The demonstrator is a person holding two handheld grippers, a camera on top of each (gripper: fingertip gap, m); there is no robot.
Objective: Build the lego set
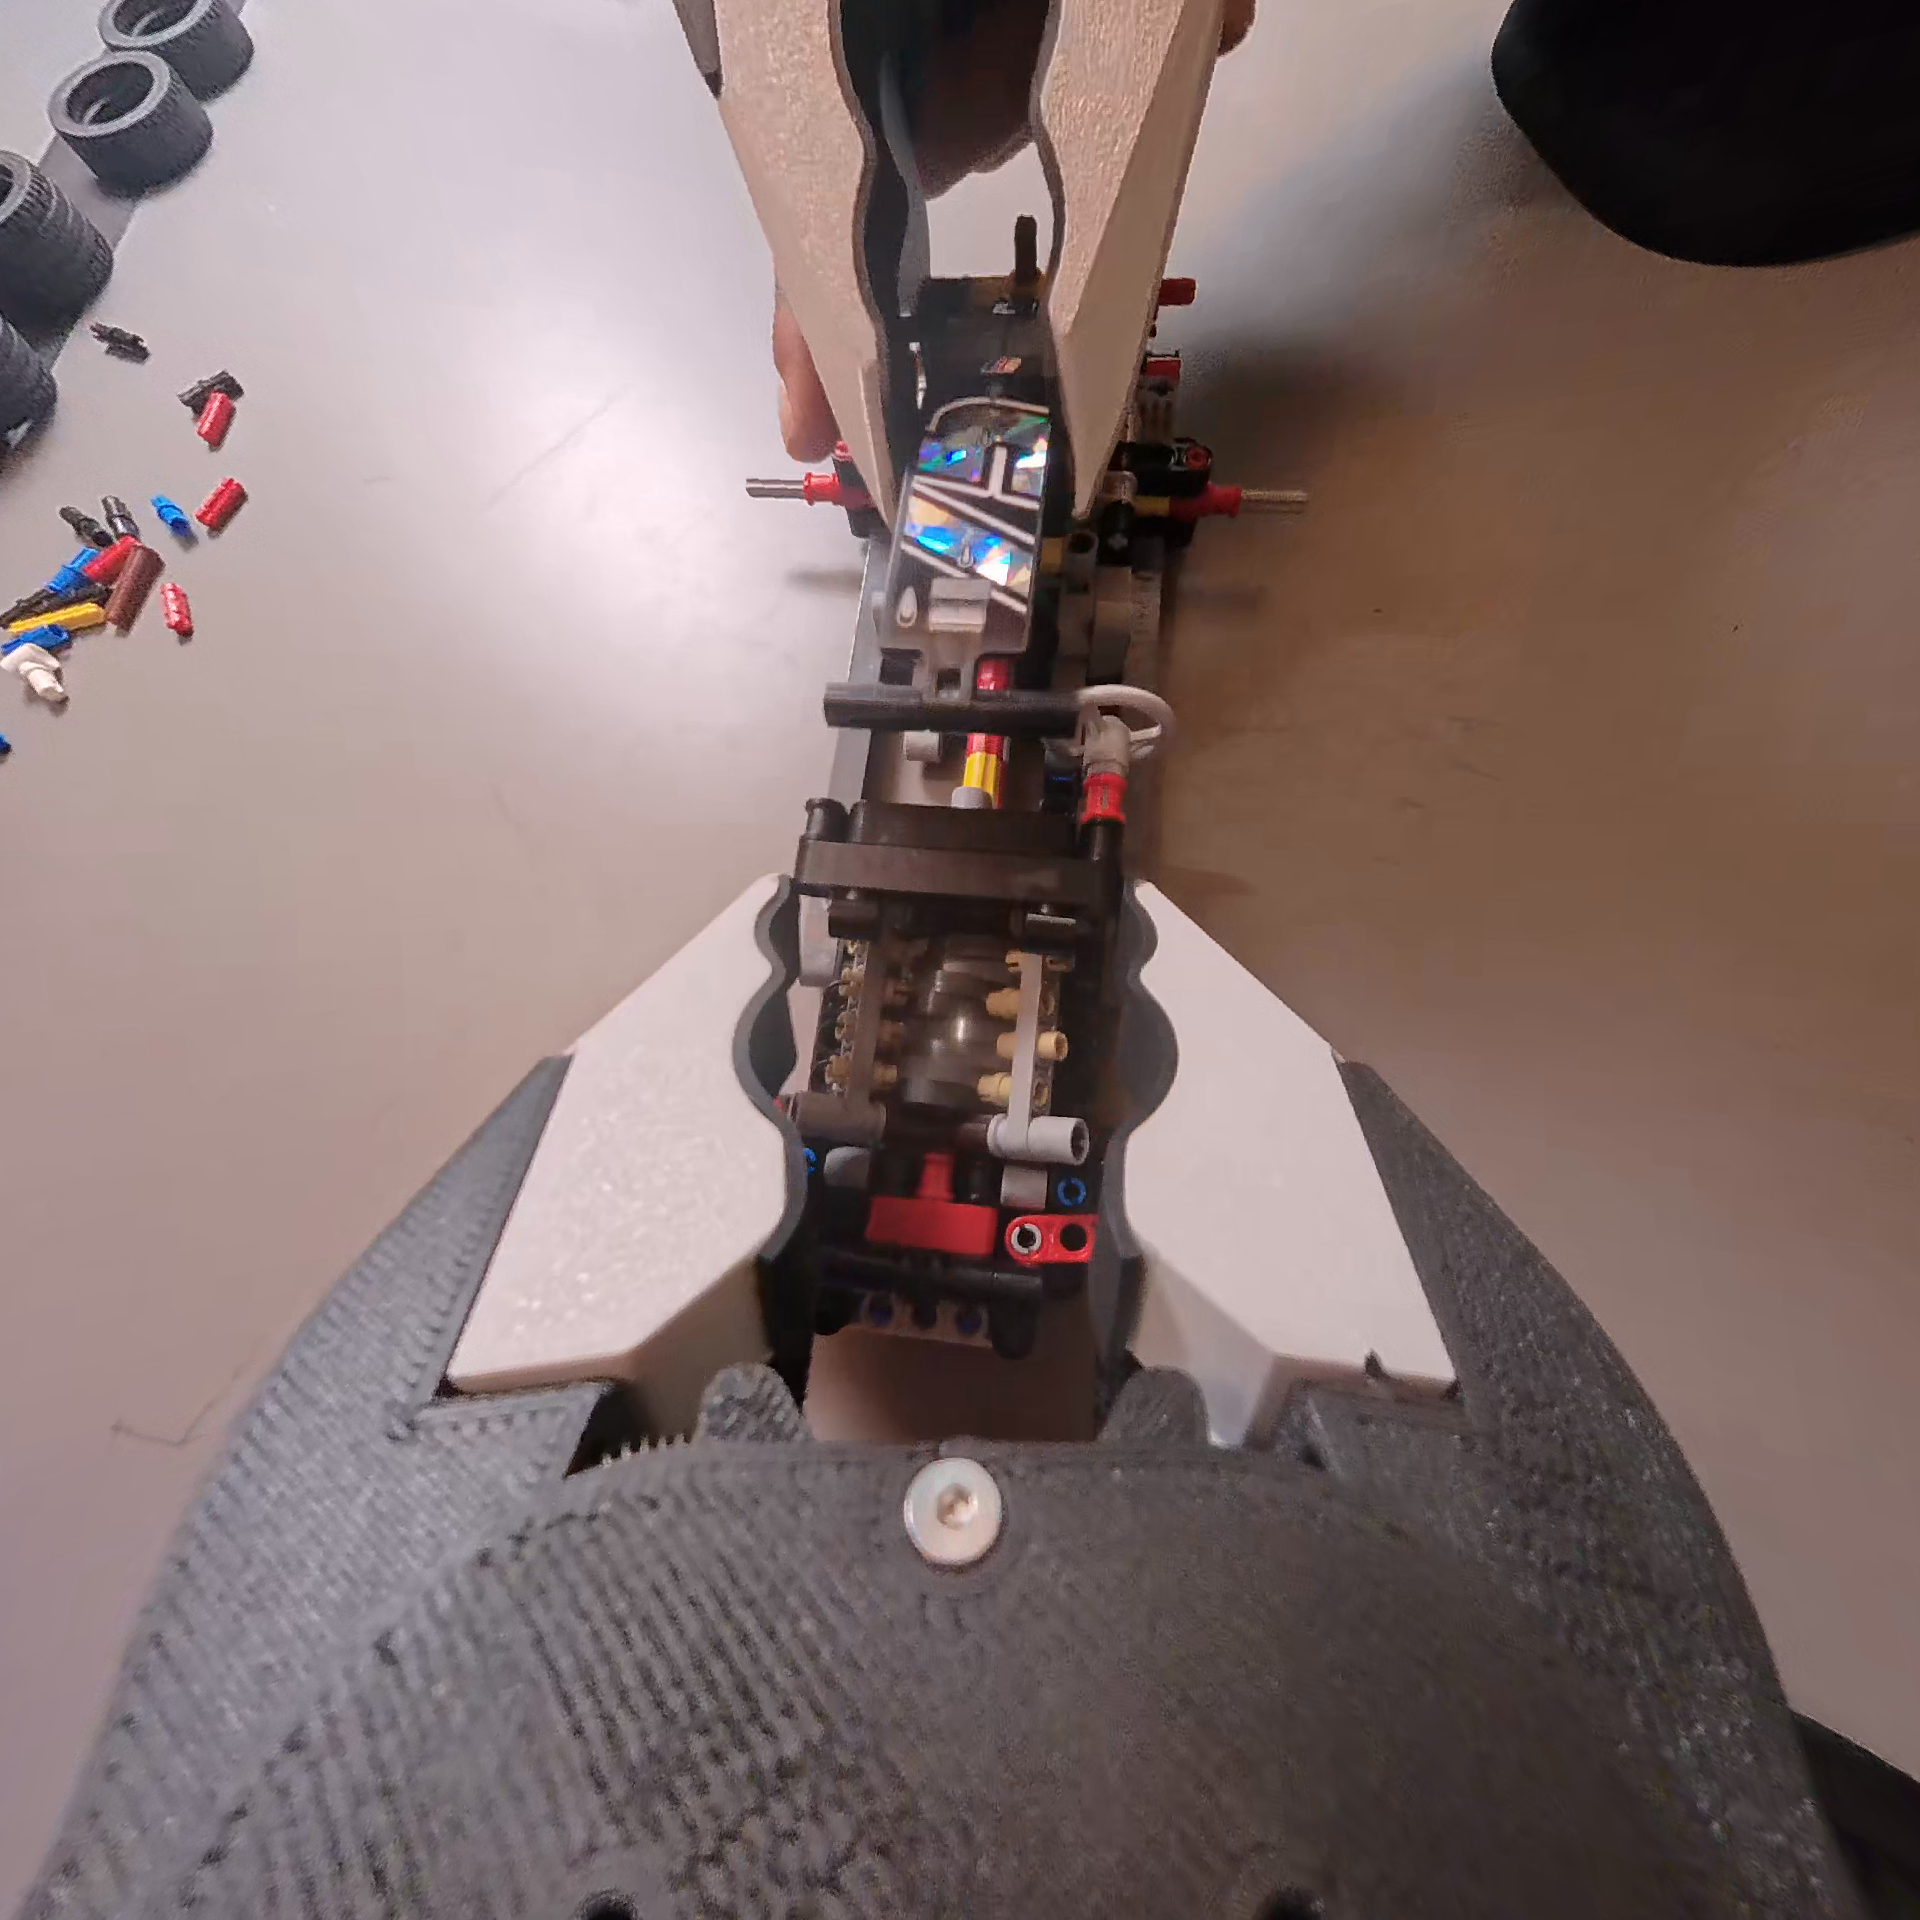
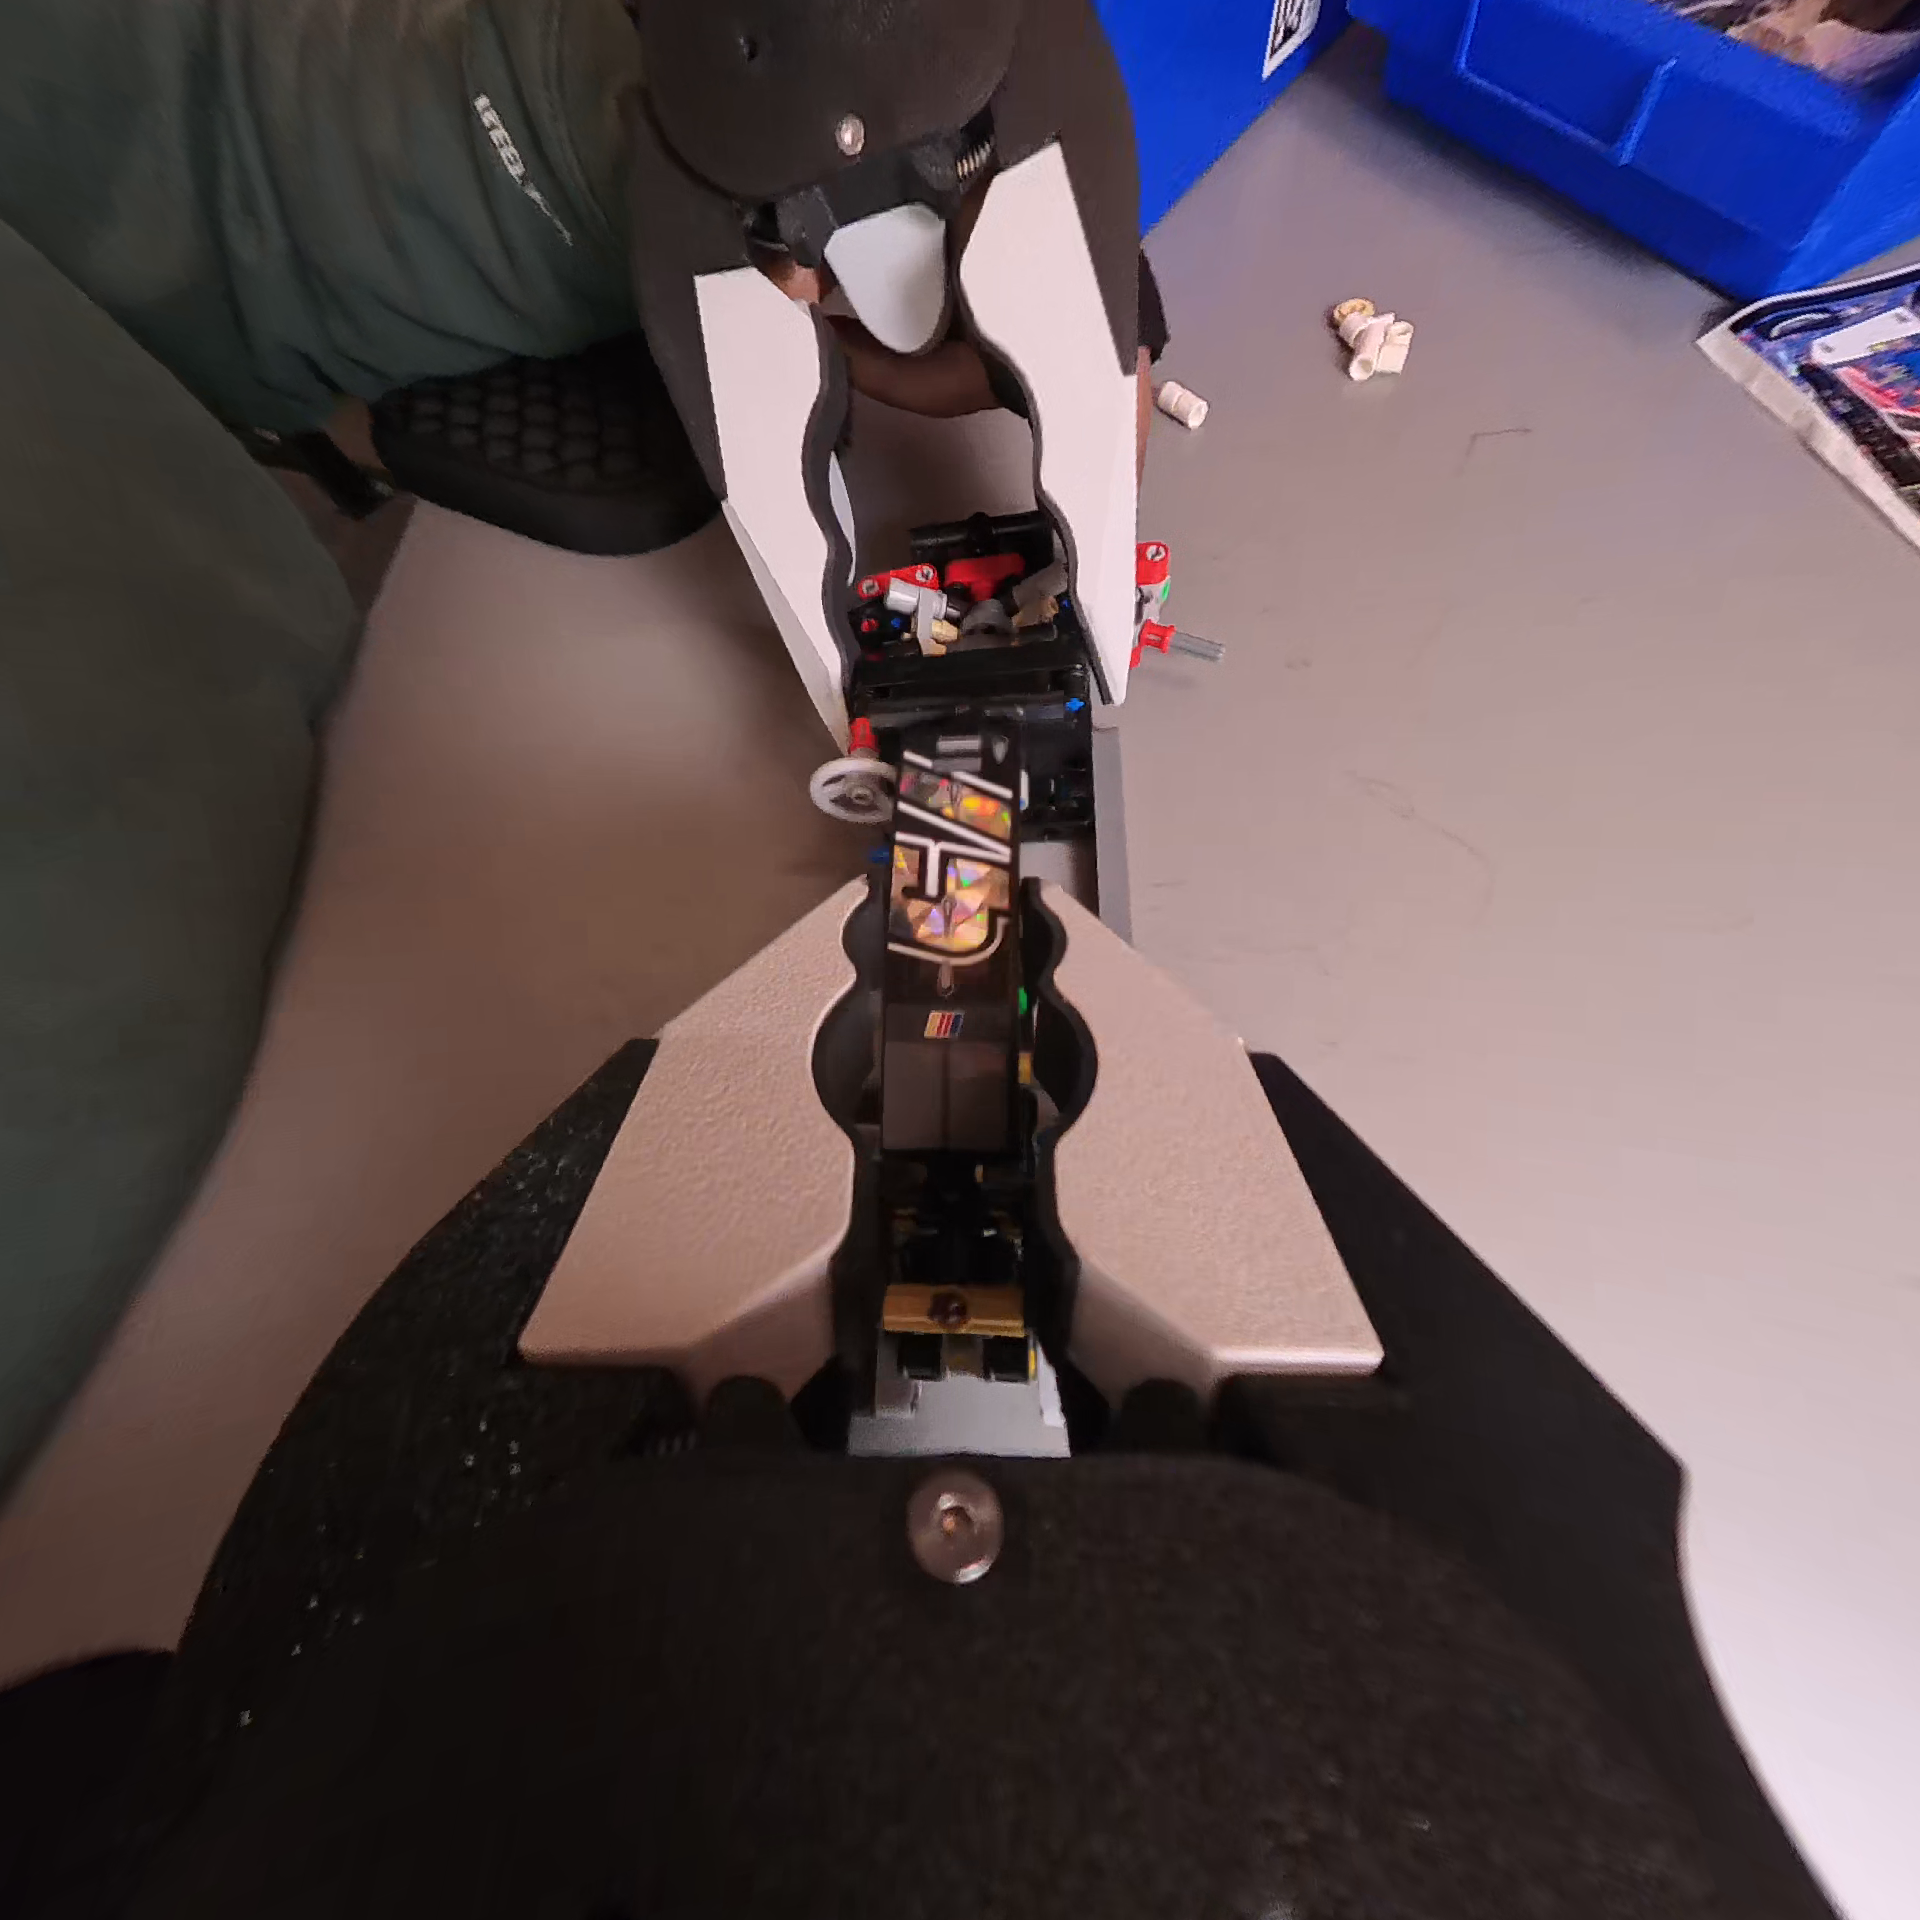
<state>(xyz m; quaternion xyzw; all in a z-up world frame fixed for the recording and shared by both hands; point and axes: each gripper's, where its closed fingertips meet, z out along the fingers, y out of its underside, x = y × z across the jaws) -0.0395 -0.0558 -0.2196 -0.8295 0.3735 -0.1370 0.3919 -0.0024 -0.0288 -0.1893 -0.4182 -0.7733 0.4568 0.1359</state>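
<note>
The left gripper [image 1: 961, 1039] is clamping the engine end of the long black lego car chassis [image 1: 966, 748] while the right gripper [image 2: 951, 997] is pinching its sticker-covered nose on the grey desk [image 1: 468, 831].

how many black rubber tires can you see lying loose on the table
4, all at the left wrist view's upper-left edge: two tires at the top, one below, one cut off. More may lie outside the frame.

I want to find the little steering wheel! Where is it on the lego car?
Look at the long lego car lying on the grey table, held at each end by a claw. Halfway along it, beside the shiny rainbow sticker panel, the small white steering wheel sticks out sideways. It is the only white ring on the car.
</note>
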